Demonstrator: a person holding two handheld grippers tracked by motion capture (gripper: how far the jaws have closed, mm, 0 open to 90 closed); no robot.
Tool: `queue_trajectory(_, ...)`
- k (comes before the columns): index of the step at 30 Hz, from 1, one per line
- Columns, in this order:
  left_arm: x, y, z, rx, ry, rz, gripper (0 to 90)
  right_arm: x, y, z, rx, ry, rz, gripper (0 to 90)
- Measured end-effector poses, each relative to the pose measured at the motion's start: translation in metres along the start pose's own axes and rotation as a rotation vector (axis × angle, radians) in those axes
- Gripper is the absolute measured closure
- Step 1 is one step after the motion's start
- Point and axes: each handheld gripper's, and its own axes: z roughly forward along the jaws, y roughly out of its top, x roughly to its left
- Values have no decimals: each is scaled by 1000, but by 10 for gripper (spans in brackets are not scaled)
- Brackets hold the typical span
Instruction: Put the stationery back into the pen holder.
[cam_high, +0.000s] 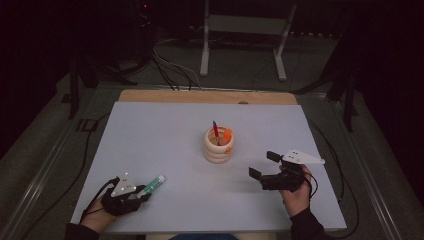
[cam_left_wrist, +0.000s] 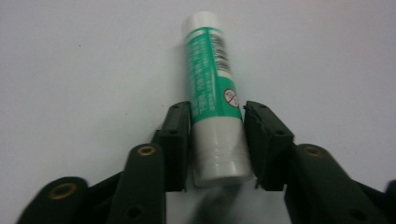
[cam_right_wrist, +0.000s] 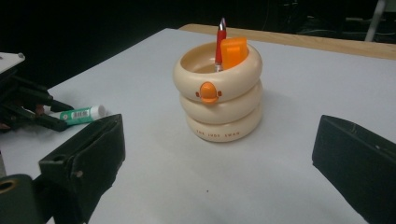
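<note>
A green-and-white glue stick (cam_left_wrist: 212, 93) lies flat on the pale table (cam_high: 165, 145) near its front left edge, also visible as the glue stick (cam_high: 152, 185) in the high view. My left gripper (cam_left_wrist: 217, 112) has both pads against the tube's white lower end, one on each side, so it is shut on it. In the high view the left gripper (cam_high: 142, 192) sits low at the front left. My right gripper (cam_high: 263, 165) is held at the front right, open wide and holding nothing, pointing at a cream ringed holder (cam_right_wrist: 219, 93).
The holder (cam_high: 218, 147) stands mid-table with a red pen (cam_right_wrist: 220, 44) and an orange piece (cam_right_wrist: 234, 49) inside. A bare wooden strip (cam_high: 205, 96) runs along the table's far edge. Cables and a white stand (cam_high: 245, 25) lie on the floor beyond.
</note>
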Motion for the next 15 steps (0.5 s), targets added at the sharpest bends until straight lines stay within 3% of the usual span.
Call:
queue_trajectory(9, 4, 4, 0, 2, -17, -87, 662, 0, 0, 0, 2, -1, 3, 23)
queue_trajectory(12, 5, 7, 0, 0, -24, -103, 663, 0, 1, 0, 3, -18, 0, 23)
queue_trajectory(14, 4, 10, -1, 1, -29, -90, 663, 1, 1, -1, -1, -36, -6, 23)
queue_trajectory(15, 4, 12, -1, -2, -47, -97, 663, 1, 1, -2, -5, -42, -7, 23)
